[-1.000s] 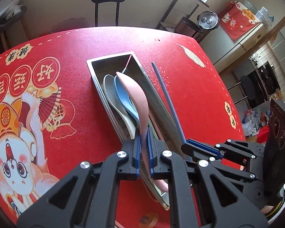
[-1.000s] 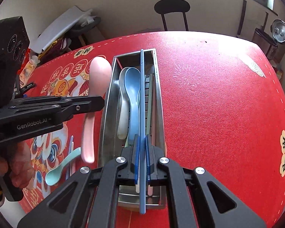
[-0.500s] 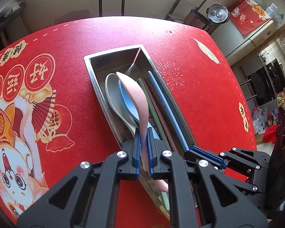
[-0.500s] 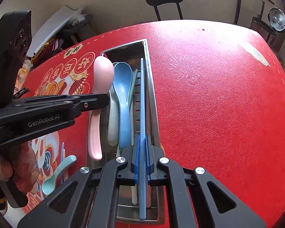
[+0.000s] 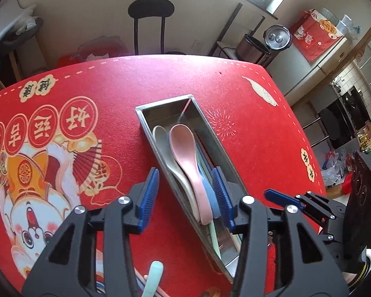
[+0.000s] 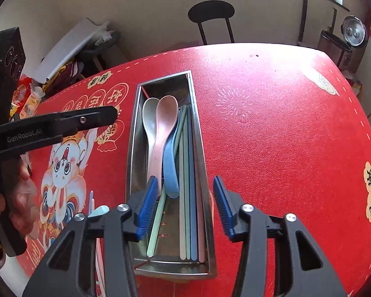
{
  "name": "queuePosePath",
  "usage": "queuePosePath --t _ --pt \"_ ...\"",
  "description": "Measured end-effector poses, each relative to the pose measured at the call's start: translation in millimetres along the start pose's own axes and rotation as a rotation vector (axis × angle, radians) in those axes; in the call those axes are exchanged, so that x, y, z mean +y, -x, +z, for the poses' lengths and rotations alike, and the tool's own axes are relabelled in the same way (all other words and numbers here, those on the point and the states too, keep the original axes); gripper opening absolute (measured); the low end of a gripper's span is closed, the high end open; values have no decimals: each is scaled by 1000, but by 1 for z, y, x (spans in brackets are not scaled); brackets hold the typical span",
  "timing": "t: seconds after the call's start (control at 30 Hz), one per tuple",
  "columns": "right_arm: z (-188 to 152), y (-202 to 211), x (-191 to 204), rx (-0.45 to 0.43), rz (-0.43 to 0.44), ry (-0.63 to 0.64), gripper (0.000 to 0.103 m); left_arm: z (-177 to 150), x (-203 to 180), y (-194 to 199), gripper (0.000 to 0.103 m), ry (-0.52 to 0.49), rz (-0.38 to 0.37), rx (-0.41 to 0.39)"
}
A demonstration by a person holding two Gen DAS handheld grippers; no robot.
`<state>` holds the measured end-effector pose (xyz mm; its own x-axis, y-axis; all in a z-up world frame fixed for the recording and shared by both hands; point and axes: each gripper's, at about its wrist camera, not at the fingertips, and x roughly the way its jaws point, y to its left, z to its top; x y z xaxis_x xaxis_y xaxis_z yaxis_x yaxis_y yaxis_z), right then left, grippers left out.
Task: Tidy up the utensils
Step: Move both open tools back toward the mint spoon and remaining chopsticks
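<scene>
A: Left gripper [image 5: 186,196]: fingers [image 5: 149,193] spread, nothing between them. Right gripper [image 6: 183,204]: fingers [image 6: 222,204] spread too, empty.

B: Utensil positions?

A: Pink spoon [image 5: 186,154] lies in the steel tray [image 5: 160,105], bowl toward 12 o'clock, over the white spoon [image 6: 149,123] and blue spoon [image 6: 170,173]. Chopsticks [image 6: 189,198] lie lengthwise on the 3 o'clock side. A mint spoon [image 5: 153,276] lies loose on the worktop [image 6: 272,123], at 6 o'clock in the left view.

B: Handling?

A: Likely light, rigid, smooth plastic; may slip. Pinch mid-handle, across the narrow width.
</scene>
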<state>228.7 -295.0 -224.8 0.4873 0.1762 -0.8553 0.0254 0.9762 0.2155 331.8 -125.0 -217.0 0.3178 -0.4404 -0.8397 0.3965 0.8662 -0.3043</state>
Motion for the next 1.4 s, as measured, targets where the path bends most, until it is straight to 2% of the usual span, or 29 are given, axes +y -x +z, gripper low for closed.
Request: queuePosePath --t 0.07,0.13,0.17,0.2,0.27,0.47,0.7,0.93,1.03,1.17,1.4 --pt "-6 9 2 -20 -14 4 62 -6 6 17 62 -2 15 -28" --pt "-14 18 3 -35 -28 7 72 -14 11 33 66 -10 33 -51" --pt "-18 21 4 -41 -37 8 79 -19 13 40 82 -15 48 -59" --pt "-22 24 5 -49 -48 8 87 -24 14 47 93 -20 71 -76" --pt "-32 31 7 -74 -74 13 96 -37 20 65 95 -31 103 -115" --pt "-62 31 15 -32 -118 57 97 -83 48 90 96 -9 162 -79" --pt "-100 25 38 9 -135 120 97 -149 78 112 97 67 234 -60" --pt "-126 9 80 67 -106 231 97 -209 86 113 97 123 249 -25" --pt "-135 -2 98 87 -125 306 97 -229 86 110 97 143 249 -8" --pt "-141 -14 111 128 -99 344 97 -248 85 106 97 164 236 19" --pt "-145 -24 114 137 -136 366 97 -253 85 109 97 182 237 23"
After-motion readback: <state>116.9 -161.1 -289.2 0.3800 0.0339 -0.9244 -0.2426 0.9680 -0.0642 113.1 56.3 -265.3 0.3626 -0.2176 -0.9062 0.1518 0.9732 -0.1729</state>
